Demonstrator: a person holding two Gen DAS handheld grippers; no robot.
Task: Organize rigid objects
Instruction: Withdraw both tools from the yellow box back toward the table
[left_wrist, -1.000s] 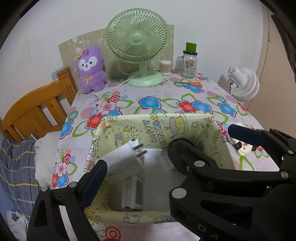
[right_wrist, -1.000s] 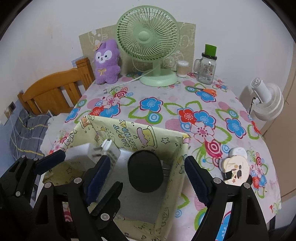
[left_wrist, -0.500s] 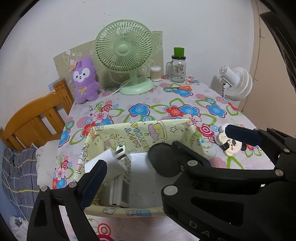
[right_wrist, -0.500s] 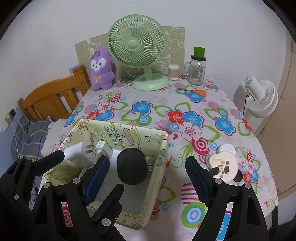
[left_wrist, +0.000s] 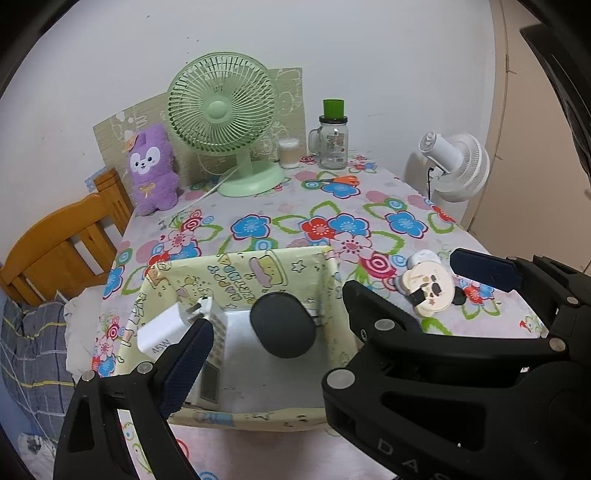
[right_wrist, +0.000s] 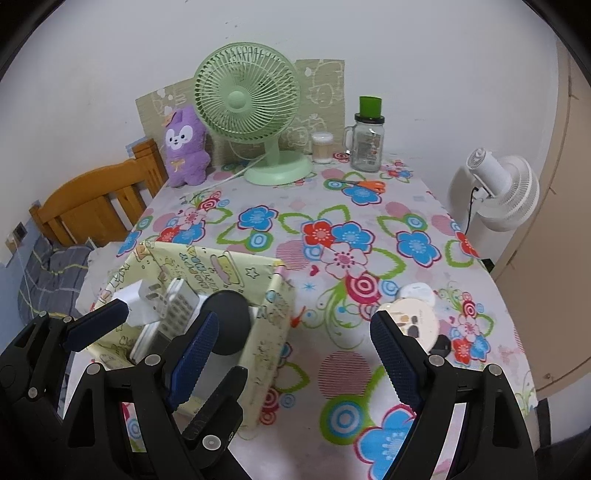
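A yellow cartoon-print fabric box (left_wrist: 236, 269) (right_wrist: 273, 325) sits on the near left of the floral table. Inside it are a white 45W charger (left_wrist: 162, 328) (right_wrist: 136, 299), a white remote control (left_wrist: 214, 354) (right_wrist: 177, 310) and a dark round disc (left_wrist: 282, 325) (right_wrist: 227, 317). A round cream mouse-eared item (left_wrist: 430, 288) (right_wrist: 413, 321) with a small white round case (right_wrist: 417, 291) lies on the table right of the box. My left gripper (left_wrist: 325, 306) is open and empty above the box. My right gripper (right_wrist: 291, 358) is open and empty, above the table between box and cream item.
At the table's back stand a green desk fan (right_wrist: 251, 110), a purple plush (right_wrist: 184, 147), a glass jar with green lid (right_wrist: 367, 140), a small cup (right_wrist: 321, 147) and orange scissors (right_wrist: 362, 184). A white fan (right_wrist: 502, 192) stands right of the table; a wooden bed frame (right_wrist: 92, 206) left.
Both grippers have pulled back and up from the box, so more of the table shows. The charger, remote and disc stay in the box. The right gripper has shifted right toward the cream item.
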